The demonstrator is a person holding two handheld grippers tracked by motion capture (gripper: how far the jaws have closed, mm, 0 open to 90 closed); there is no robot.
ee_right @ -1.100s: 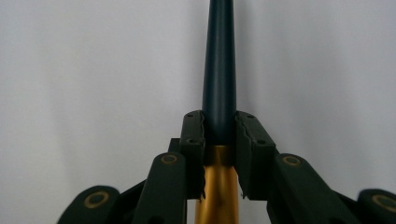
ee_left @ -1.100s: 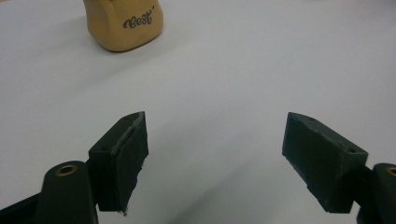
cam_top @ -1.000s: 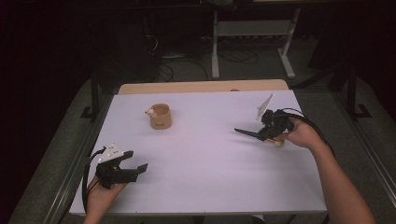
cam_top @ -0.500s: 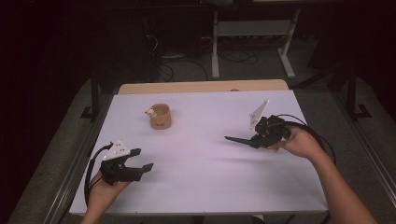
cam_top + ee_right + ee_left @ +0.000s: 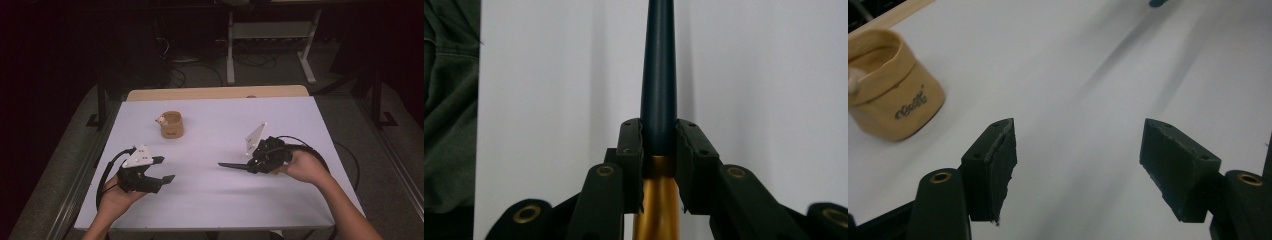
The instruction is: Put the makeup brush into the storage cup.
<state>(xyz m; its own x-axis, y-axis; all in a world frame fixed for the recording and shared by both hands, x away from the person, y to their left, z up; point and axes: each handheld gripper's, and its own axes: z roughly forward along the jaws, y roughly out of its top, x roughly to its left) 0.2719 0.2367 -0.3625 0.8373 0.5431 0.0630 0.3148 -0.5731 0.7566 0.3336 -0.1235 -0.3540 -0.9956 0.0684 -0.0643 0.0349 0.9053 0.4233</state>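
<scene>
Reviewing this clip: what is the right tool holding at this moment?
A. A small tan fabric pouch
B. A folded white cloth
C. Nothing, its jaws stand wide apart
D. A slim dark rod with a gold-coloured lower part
D: in the right gripper view the right tool has its jaws pressed on both sides of a slim dark rod with a gold-coloured lower part, while the tan pouch sits apart on the table.

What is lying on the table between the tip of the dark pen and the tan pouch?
Nothing. In the high view, only bare white table lies between the pen, held by the right gripper, and the tan pouch.
</scene>
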